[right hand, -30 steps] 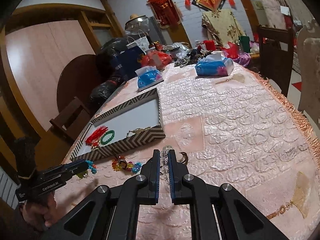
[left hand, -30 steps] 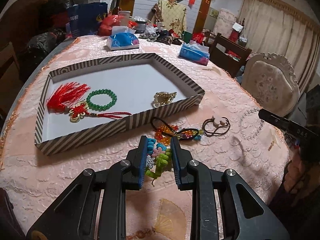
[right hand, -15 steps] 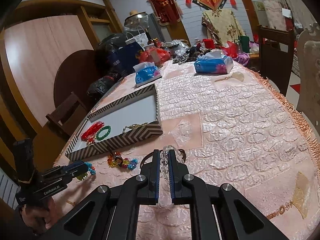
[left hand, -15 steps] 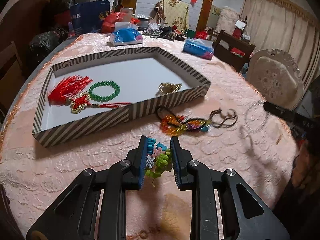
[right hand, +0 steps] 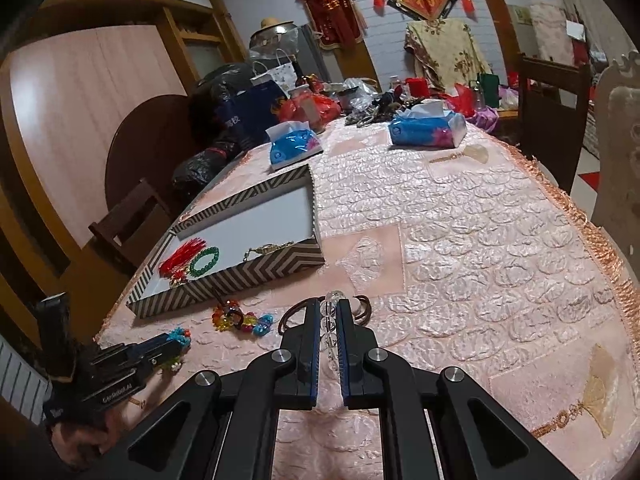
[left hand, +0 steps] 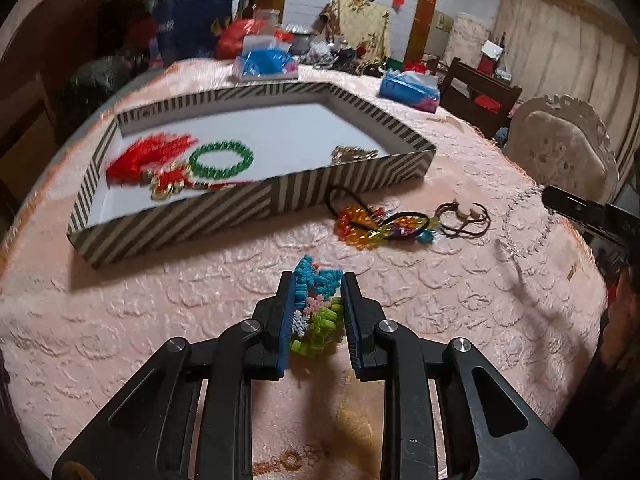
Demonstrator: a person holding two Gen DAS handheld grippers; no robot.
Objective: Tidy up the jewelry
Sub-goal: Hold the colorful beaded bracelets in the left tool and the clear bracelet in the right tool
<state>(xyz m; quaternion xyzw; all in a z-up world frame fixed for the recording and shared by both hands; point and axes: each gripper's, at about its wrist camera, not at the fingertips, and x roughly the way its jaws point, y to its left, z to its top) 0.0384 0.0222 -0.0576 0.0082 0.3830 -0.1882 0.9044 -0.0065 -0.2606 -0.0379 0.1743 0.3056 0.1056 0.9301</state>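
My left gripper [left hand: 318,280] is shut on a blue, pink and green snowflake bracelet [left hand: 316,304], held above the pink tablecloth in front of the striped tray [left hand: 200,220]. The tray holds a red tassel knot [left hand: 152,160], a green bead bracelet [left hand: 221,159] and a gold piece [left hand: 354,153]. My right gripper [right hand: 329,306] is shut on a clear bead bracelet [right hand: 332,300], which hangs from it in the left wrist view [left hand: 524,224]. A colourful bead bracelet [left hand: 376,228] and a brown cord bracelet [left hand: 466,218] lie on the cloth near the tray.
Two blue tissue packs [right hand: 294,146] [right hand: 428,128] and a clutter of bags stand at the table's far end. A white padded chair [left hand: 560,152] stands at the right edge. Dark wooden chairs [right hand: 132,224] stand left of the table.
Both grippers have lifted with their bracelets. The left one has moved closer to the tray; the right one has risen, with the clear bracelet now dangling off the cloth.
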